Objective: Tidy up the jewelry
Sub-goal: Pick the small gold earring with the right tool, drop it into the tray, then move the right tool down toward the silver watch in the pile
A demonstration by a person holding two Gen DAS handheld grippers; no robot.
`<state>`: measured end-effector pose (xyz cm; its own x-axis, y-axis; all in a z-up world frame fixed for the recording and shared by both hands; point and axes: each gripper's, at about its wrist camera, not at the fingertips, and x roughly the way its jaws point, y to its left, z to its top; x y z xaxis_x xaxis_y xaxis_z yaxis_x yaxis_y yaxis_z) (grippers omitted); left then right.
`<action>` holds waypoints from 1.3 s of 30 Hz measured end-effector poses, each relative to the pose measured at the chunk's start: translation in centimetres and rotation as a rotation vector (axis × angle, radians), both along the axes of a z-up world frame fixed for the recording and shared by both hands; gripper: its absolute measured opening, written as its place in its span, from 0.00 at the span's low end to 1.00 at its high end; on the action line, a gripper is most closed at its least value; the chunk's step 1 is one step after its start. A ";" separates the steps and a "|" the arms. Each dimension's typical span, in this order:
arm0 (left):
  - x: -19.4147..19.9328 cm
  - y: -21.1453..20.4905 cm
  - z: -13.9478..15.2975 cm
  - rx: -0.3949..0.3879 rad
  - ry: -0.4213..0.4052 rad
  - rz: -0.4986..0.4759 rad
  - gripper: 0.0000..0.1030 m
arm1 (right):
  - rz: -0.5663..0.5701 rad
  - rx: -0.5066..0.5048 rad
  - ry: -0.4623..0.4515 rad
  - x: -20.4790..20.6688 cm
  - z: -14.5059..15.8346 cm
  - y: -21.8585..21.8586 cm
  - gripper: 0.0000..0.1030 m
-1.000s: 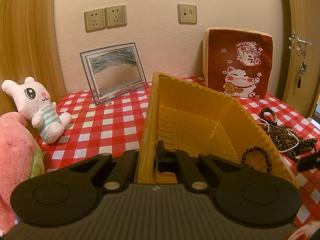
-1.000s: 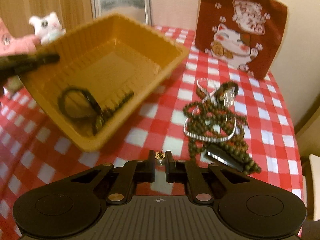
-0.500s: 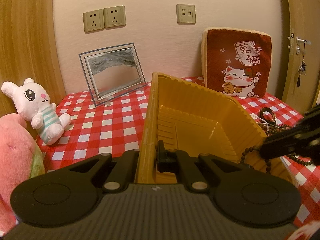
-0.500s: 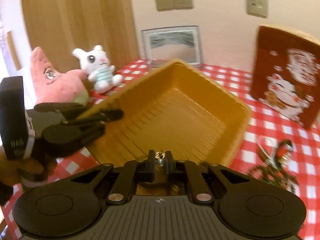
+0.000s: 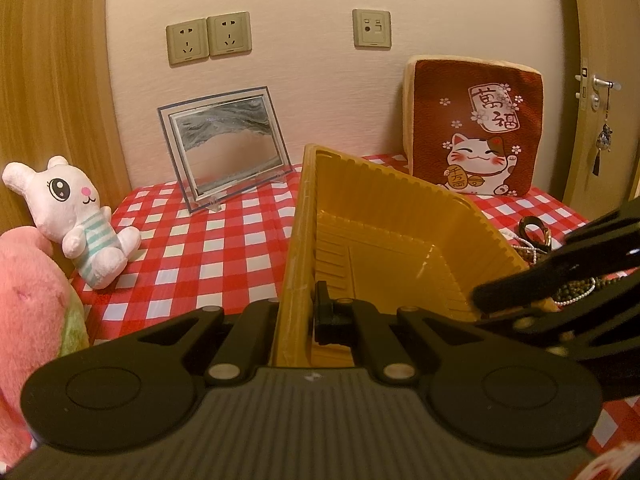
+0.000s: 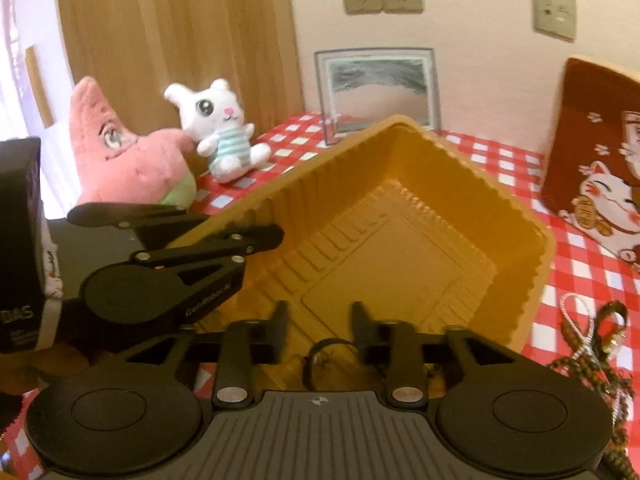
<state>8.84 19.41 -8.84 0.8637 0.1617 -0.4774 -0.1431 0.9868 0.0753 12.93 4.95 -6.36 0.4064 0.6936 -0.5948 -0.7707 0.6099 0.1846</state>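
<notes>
My left gripper point(image 5: 298, 308) is shut on the near wall of the yellow plastic tray point(image 5: 384, 216) and holds it tilted above the checked cloth. It also shows in the right wrist view, where the left gripper point(image 6: 236, 226) clamps the tray point(image 6: 516, 240) on its left rim. My right gripper point(image 6: 320, 316) hangs over the tray's near corner with its jaws opening and nothing between them. Below it a dark bracelet point(image 6: 316, 356) with a small piece beside it lies in the tray. A pile of bead strings and chains point(image 6: 592, 344) lies on the cloth to the right.
A white rabbit plush point(image 5: 80, 216) and a pink star plush point(image 6: 120, 160) sit at the left. A sand-picture frame point(image 5: 228, 148) and a red cat cushion point(image 5: 476, 128) lean on the back wall. A door point(image 5: 600, 92) stands at the far right.
My right gripper swung from above the jewelry pile to over the tray, then its jaws parted and let go of the small gold piece. The left gripper and tray stayed put.
</notes>
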 end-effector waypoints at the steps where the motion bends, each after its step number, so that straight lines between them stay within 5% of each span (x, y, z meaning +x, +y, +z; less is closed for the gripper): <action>1: 0.0 0.0 0.0 0.000 0.000 0.001 0.03 | -0.010 0.010 -0.001 -0.2 0.2 -0.6 0.41; 14: 0.1 0.0 0.0 0.006 0.001 0.012 0.03 | -0.354 -0.062 0.162 -0.2 -2.2 -14.4 0.41; 21: 0.2 -0.2 -0.2 0.010 0.008 0.026 0.03 | -0.504 -0.106 0.175 0.6 -3.0 -20.9 0.41; 39: 0.0 -1.1 -0.3 0.015 0.014 0.089 0.05 | -0.404 -0.089 0.126 8.5 -2.6 -22.4 0.42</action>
<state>8.88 18.30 -9.16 0.8386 0.2450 -0.4865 -0.2292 0.9689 0.0929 21.47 -17.46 -9.00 0.5549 0.4371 -0.7078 -0.4414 0.8759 0.1949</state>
